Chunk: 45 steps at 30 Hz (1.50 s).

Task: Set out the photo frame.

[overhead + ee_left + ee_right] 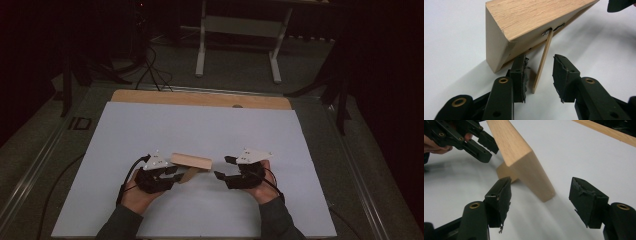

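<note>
A wooden picture frame (192, 161) stands near the front middle of the white board (150, 125) that covers the table, leaning back on a thin wooden easel leg (543, 62) hinged to its rear by a small metal fitting (546, 32). The frame faces away from the person, its back and the leg turned toward them, which explains why both tools approach from the near side. The left gripper (539, 75) is released, its jaws parted with the leg standing in the gap between them; the left-hand pad (520, 75) sits close to the frame's lower back edge, though whether it touches cannot be told, and neither pad presses the leg. This placement suggests, in my judgement, that the leg is the part being worked: either about to be pinched and folded flat, or just set out to prop the frame. The right gripper (541, 200) is likewise open, jaws wide apart and aimed at the frame's right end (534, 176), which lies between and a little beyond them, not gripped. Its position reads as a steadying stance, ready to catch or brace the frame if the leg is disturbed. In the high view both hands (137, 192) rest low on the board, the tools flanking the frame left and right. The frame bears on its own lower edge and the leg's foot alone; with nothing clamped, any nudge to the leg could tip it. Beyond the board a strip of bare wooden tabletop (200, 98) shows.
</note>
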Tool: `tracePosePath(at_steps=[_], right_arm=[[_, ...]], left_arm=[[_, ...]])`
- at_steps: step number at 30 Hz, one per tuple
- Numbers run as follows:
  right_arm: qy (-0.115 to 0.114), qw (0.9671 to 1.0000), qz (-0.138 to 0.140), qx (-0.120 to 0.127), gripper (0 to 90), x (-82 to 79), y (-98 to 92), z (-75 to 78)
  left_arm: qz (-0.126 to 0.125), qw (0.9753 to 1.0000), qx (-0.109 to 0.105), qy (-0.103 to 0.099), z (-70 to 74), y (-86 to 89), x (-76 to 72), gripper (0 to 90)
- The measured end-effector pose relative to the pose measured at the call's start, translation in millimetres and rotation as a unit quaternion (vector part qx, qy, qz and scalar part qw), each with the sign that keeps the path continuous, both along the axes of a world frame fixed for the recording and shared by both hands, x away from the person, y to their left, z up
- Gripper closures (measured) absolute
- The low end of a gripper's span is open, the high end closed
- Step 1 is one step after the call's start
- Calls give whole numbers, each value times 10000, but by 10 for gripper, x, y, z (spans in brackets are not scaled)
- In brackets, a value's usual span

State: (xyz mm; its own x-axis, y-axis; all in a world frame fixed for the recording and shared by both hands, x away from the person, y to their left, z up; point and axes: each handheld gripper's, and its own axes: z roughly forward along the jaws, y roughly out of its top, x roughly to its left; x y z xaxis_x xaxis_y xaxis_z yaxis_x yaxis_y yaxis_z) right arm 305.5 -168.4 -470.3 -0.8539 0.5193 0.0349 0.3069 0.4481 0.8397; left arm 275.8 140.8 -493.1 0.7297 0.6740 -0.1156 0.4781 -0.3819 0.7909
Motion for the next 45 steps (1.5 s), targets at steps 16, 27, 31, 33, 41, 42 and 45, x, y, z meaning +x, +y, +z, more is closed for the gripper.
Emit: tracePosePath(at_steps=[16, 27, 31, 33, 41, 42, 45], right_arm=[[-42, 9987, -500, 11, 625, 62, 22, -69], [-158, 9968, -783, 29, 836, 109, 135, -99], [-203, 9968, -778, 35, 868, 143, 194, -92], [-197, 9965, -812, 45, 878, 168, 231, -96], [-155, 9972, -725, 57, 890, 243, 382, -90], [-135, 9973, -710, 85, 891, 253, 386, -93], [-64, 9976, -680, 108, 891, 271, 389, -107]], left_arm=[[-146, 9997, 148, -97, 22, -78, -25, 730], [-164, 9995, 127, -237, 56, -107, -39, 855], [-123, 9994, 131, -279, 62, -119, -27, 893], [-86, 9995, 123, -274, 57, -130, -20, 894], [-50, 9994, 124, -322, 68, -158, 3, 895], [-32, 9994, 109, -324, 70, -159, 4, 895], [-3, 9994, 102, -325, 75, -158, 15, 895]])
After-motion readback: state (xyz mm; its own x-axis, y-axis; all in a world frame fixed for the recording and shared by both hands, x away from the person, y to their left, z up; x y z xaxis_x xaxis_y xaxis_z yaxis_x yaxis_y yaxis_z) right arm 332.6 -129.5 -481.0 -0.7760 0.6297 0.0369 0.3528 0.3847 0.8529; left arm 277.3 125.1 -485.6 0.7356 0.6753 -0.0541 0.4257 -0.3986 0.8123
